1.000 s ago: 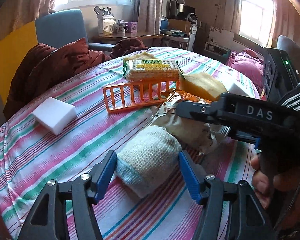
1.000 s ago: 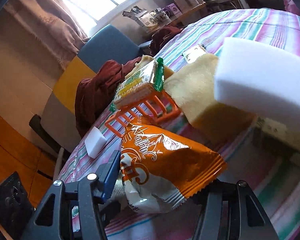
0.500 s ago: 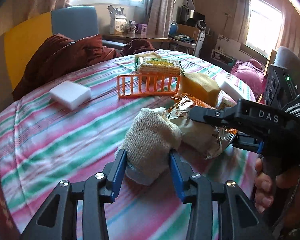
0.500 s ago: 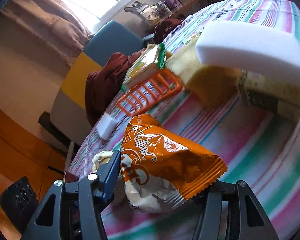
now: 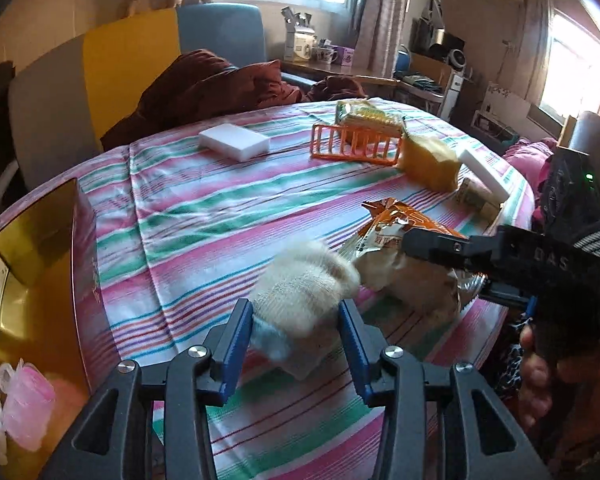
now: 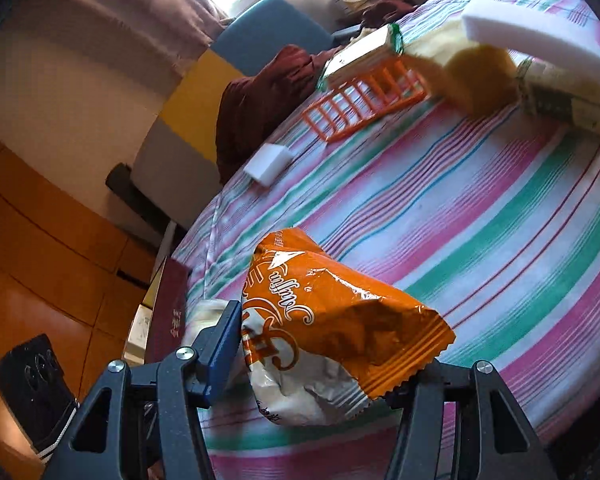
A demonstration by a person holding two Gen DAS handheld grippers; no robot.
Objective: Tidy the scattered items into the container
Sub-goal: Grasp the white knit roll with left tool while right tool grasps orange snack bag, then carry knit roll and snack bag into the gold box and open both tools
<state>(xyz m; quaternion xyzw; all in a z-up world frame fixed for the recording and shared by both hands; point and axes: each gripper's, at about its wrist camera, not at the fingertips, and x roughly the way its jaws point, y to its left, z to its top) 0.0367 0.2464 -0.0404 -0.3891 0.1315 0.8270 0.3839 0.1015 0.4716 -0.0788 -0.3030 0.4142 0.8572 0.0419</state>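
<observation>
Sock roll point(image 5: 304, 284) now lifted, box-ward.

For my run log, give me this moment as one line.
left gripper: shut on rolled cream knitted sock | right gripper: shut on orange foil snack bag | gold-lined box: at left, open | both items: not yet inside

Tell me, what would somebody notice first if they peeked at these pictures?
Probably the shiny orange snack bag, pinched by the right gripper above the striped tablecloth. Next, the fuzzy cream rolled sock squeezed between the blue fingers of the left gripper. Farther back on the table sits a bright orange rack with a biscuit packet leaning on it.
</observation>
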